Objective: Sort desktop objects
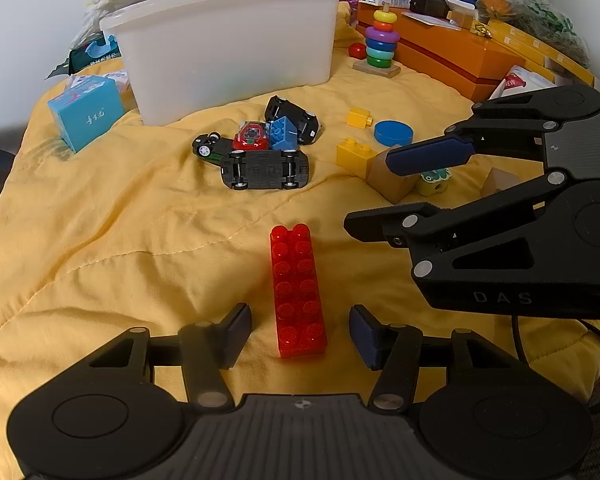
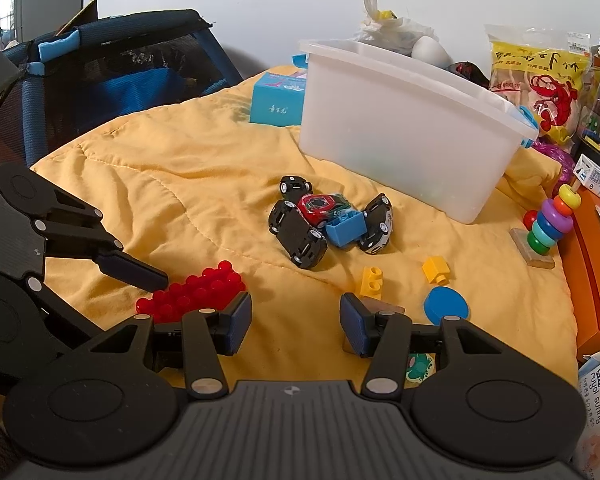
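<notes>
Red brick (image 1: 299, 292) lies between the spread left tongs (image 1: 300, 334), untouched — right tongs (image 2: 296, 324) spread, empty.

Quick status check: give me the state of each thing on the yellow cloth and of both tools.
Left tool: open, straddling the red brick, pads clear.
Right tool: open, empty.
Red brick: flat, studs up.
Bin: upright, lidless.
Large black car: overturned, wheels up.
Blue brick: tilted in car pile.
Ring stacker: upright, rings stacked.

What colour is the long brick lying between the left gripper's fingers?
Translucent red; the long brick shows best in the left wrist view.
</notes>
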